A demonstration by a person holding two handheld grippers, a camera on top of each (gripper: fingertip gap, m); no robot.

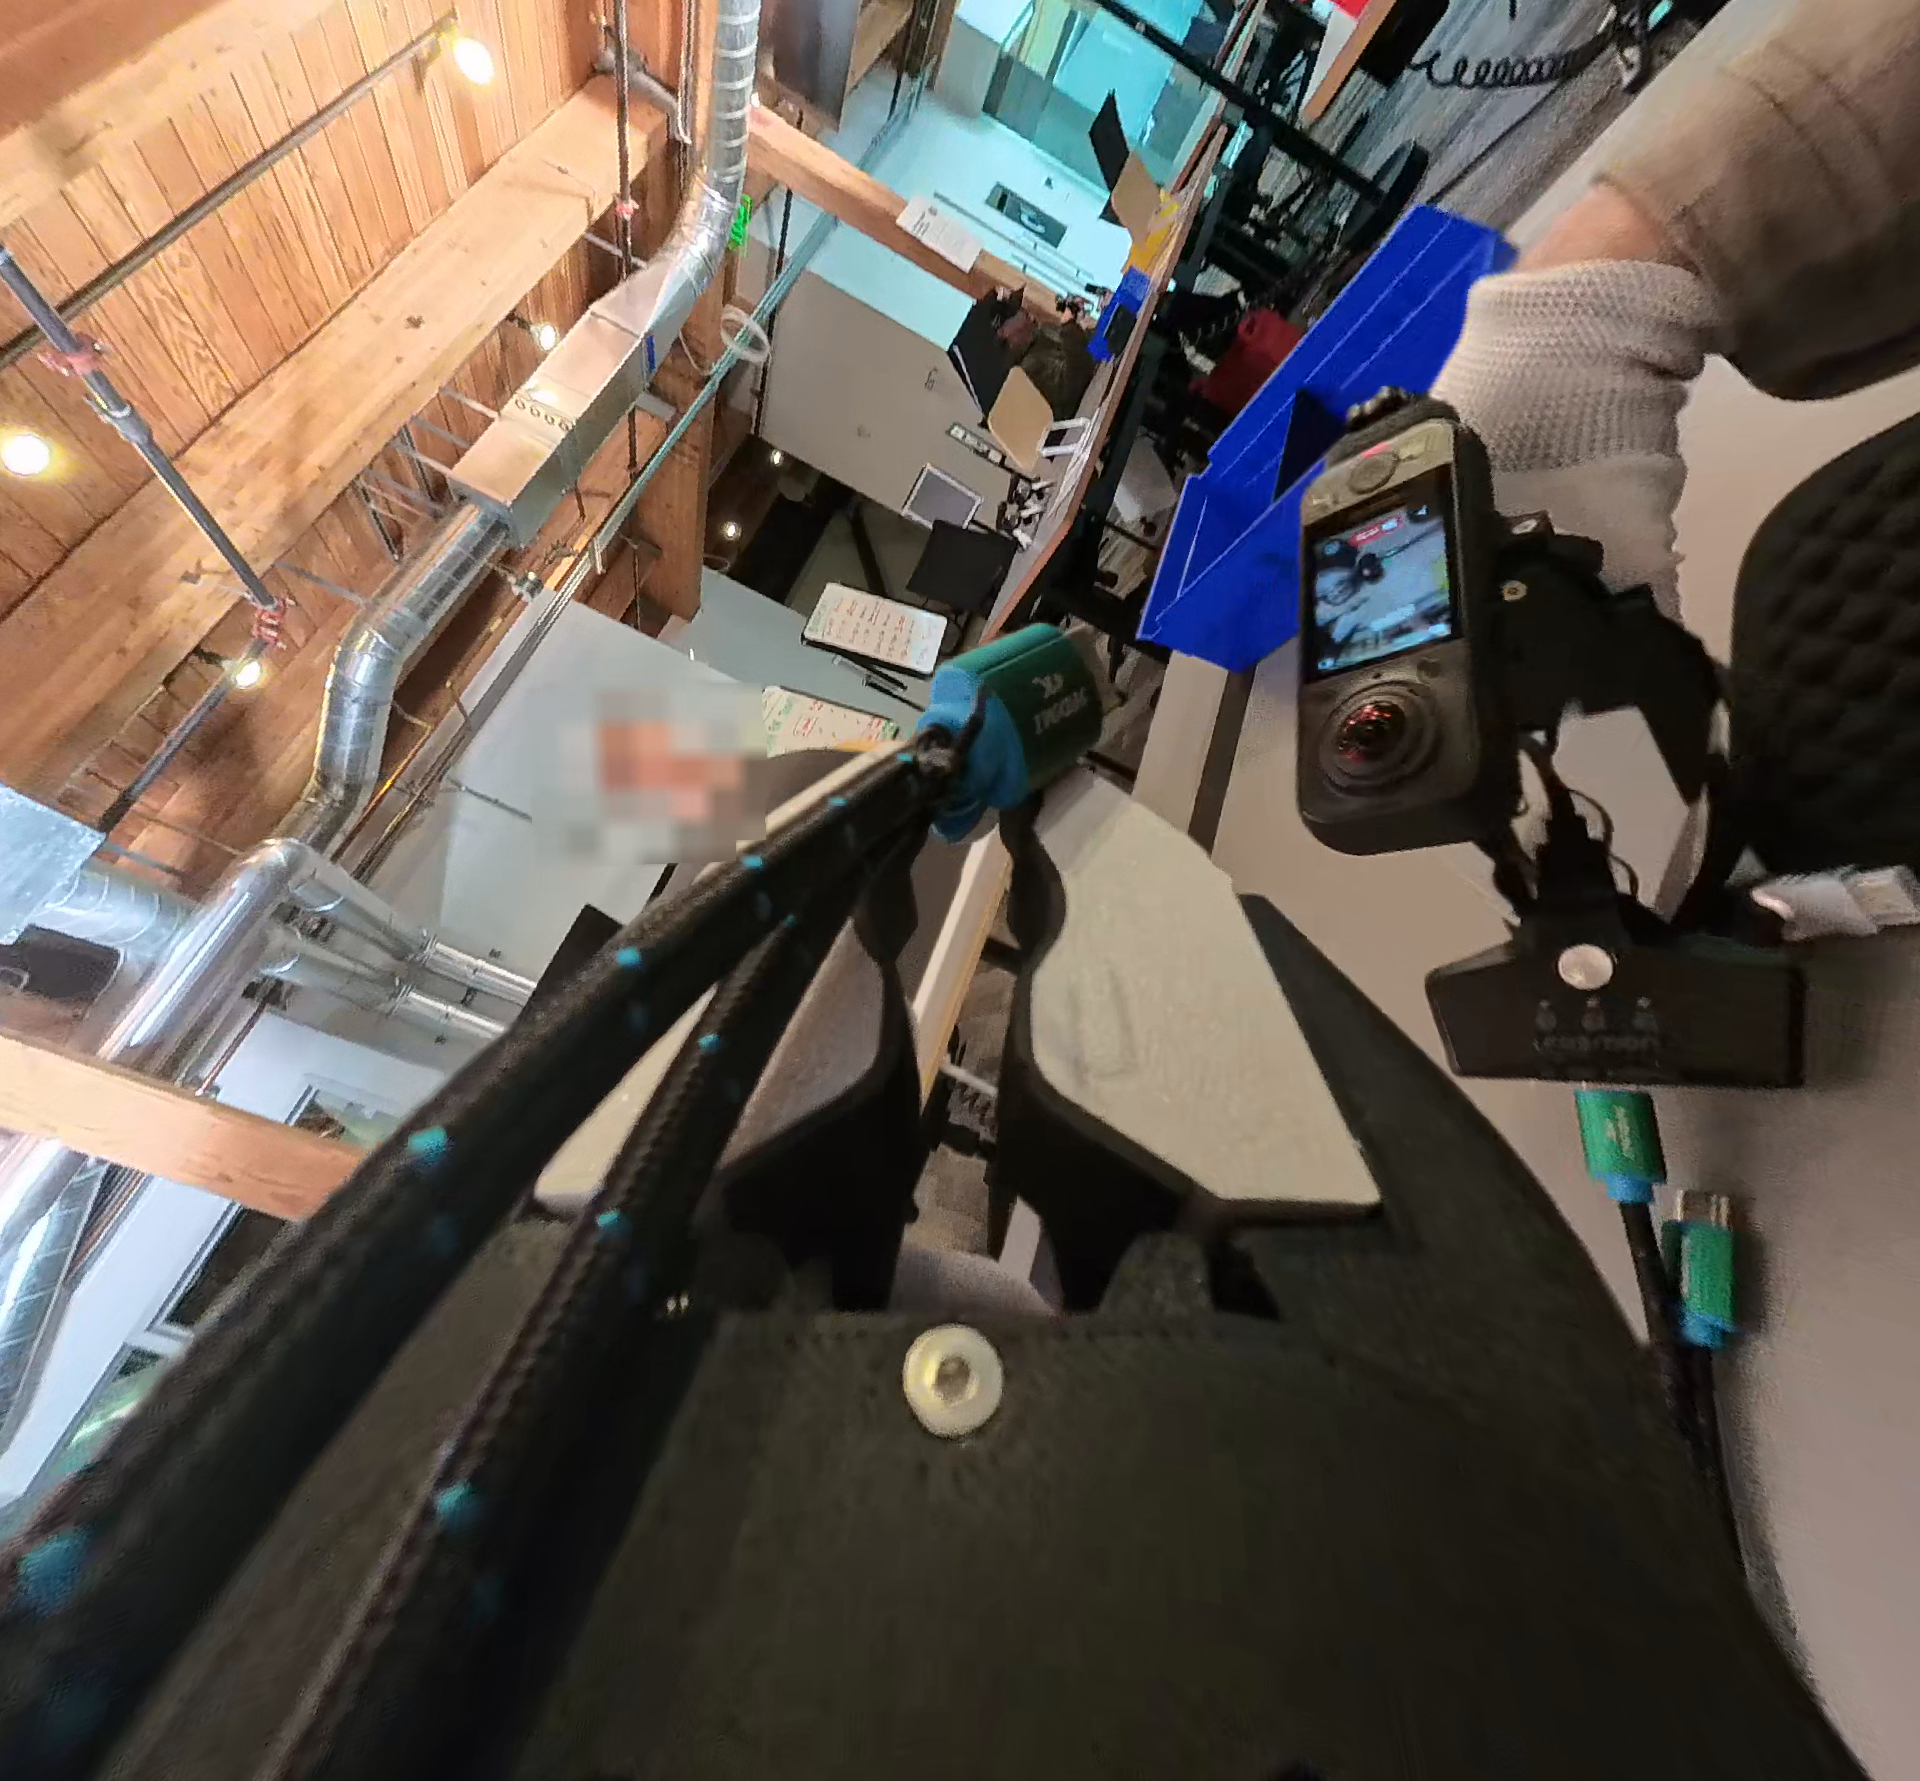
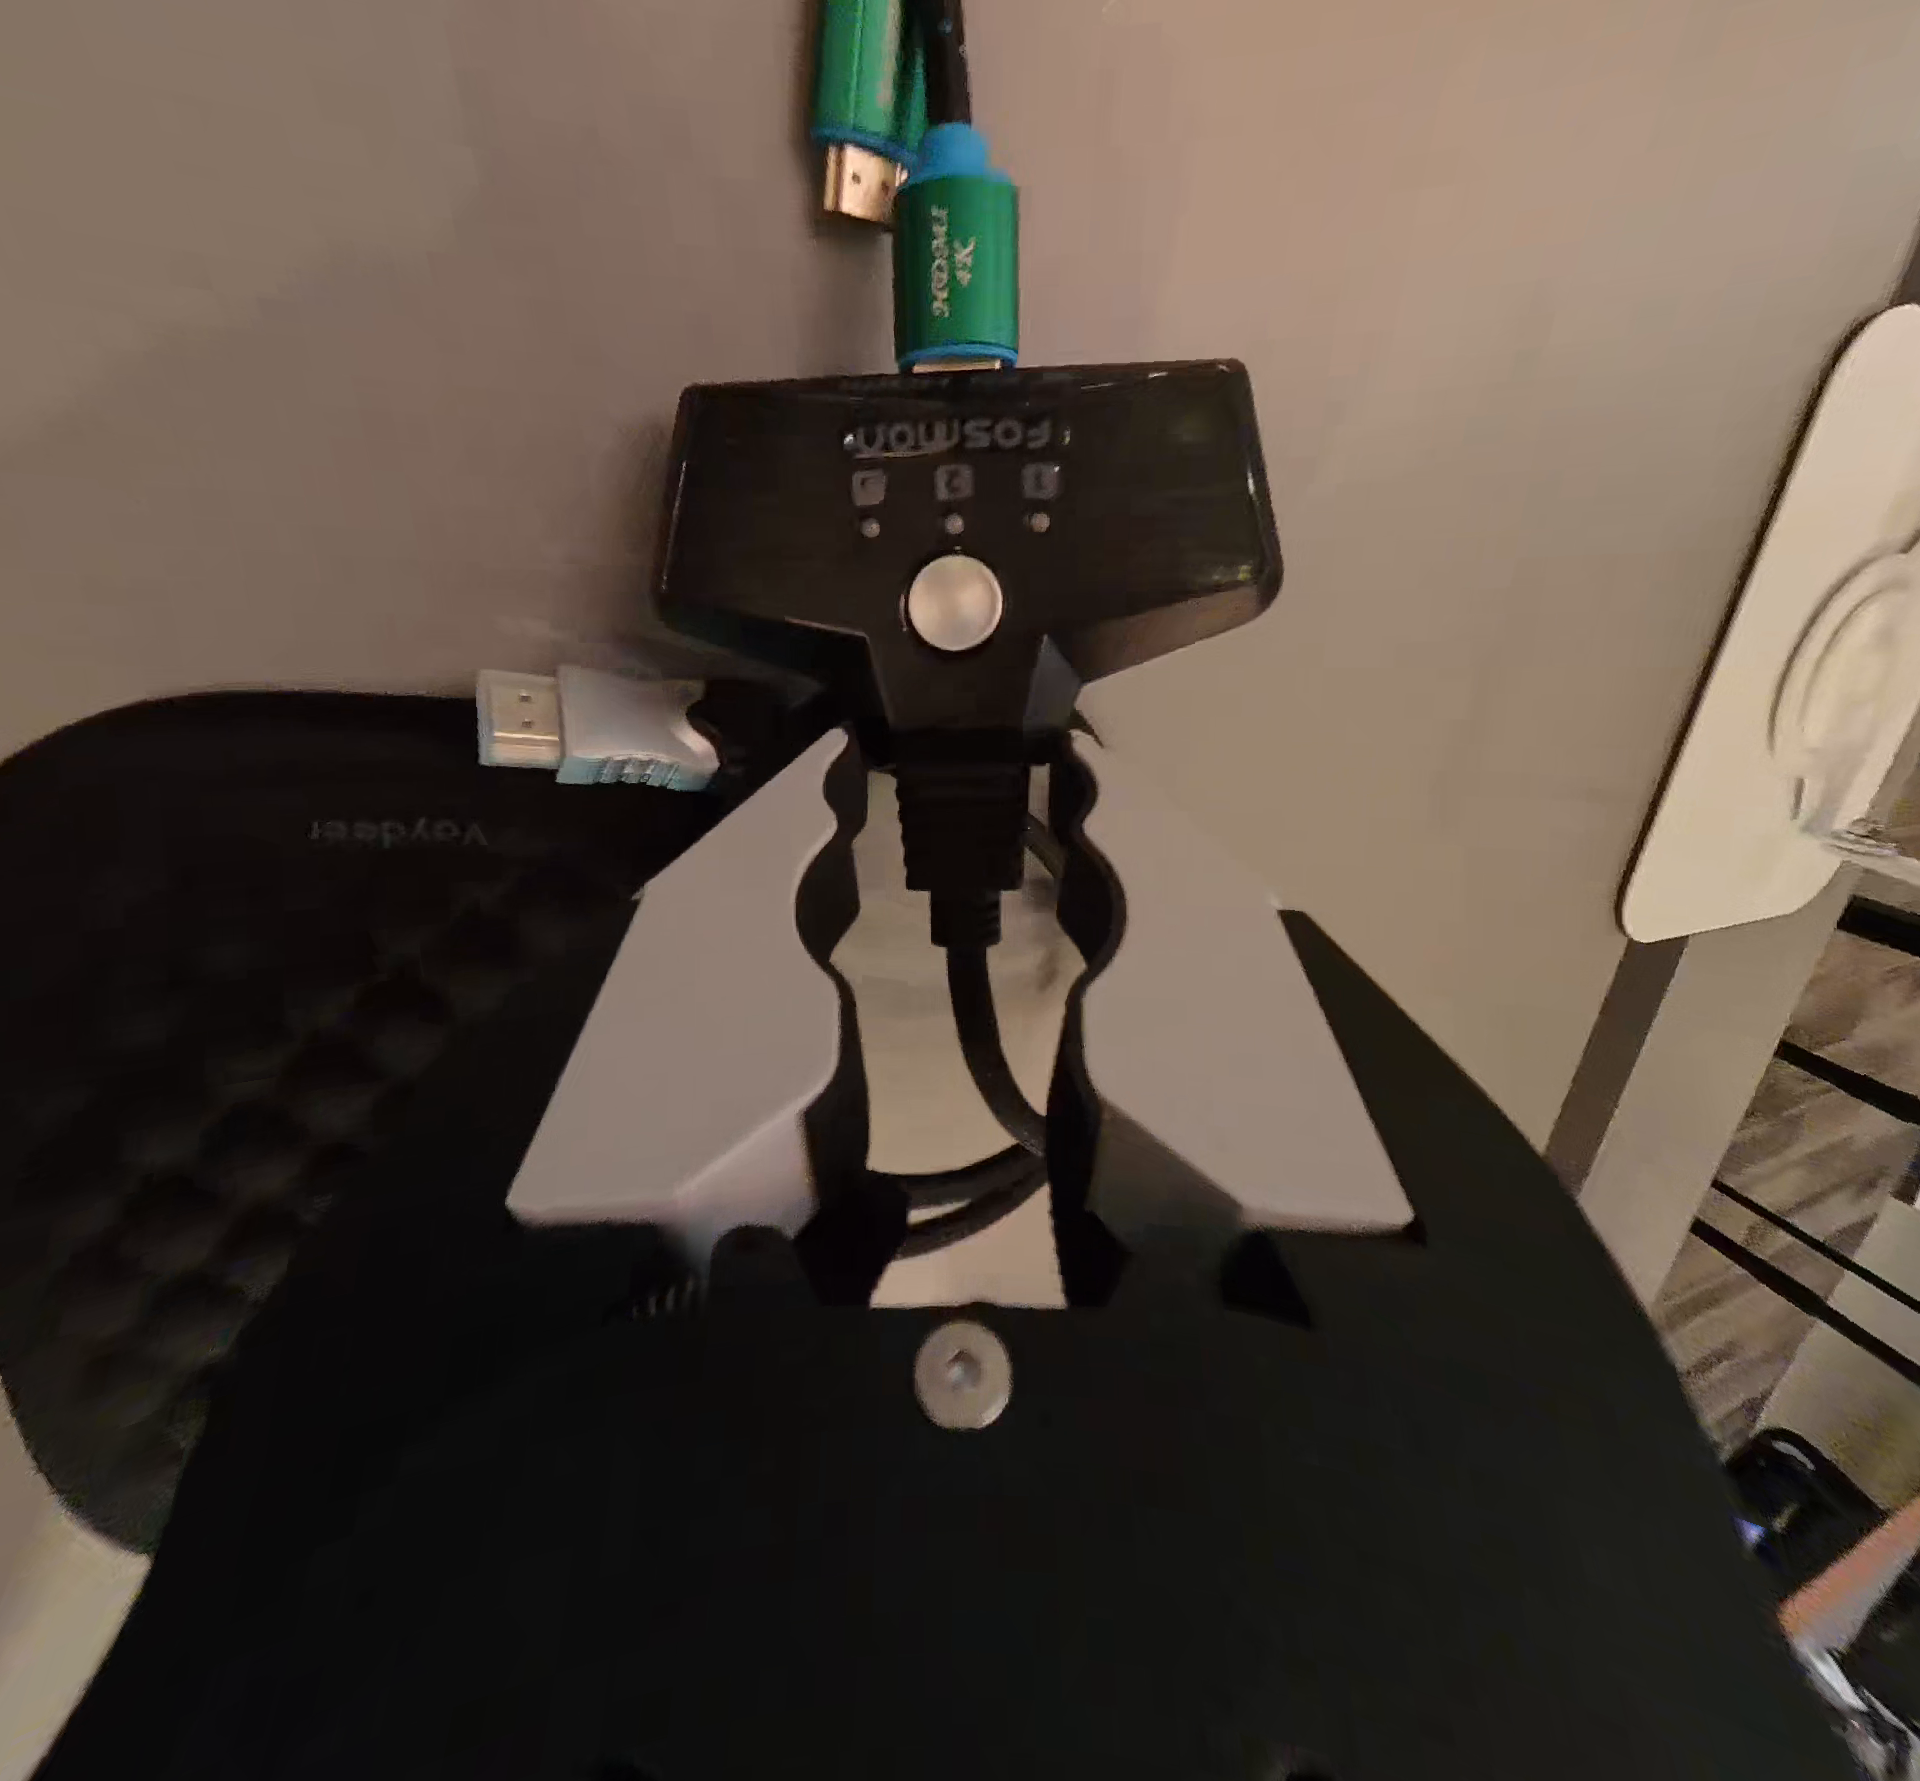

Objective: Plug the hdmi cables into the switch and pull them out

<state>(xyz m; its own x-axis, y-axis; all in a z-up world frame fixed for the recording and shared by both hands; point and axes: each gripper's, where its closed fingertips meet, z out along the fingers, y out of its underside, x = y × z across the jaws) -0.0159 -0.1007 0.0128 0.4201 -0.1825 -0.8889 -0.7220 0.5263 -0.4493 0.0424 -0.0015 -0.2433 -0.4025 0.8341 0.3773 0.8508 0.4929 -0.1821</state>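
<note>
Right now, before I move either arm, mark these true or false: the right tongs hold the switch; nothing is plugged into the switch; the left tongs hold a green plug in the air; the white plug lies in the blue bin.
1. The right tongs hold the black switch. True: they grip its narrow cable end.
2. Nothing is plugged into the switch. False: a plugged-in green plug sits in its far edge, and a loose green plug lies beyond it.
3. The left tongs hold a green plug in the air. True: the held green plug is at their tips, off the table.
4. The white plug lies in the blue bin. False: it lies on the black mat beside the switch.
</note>
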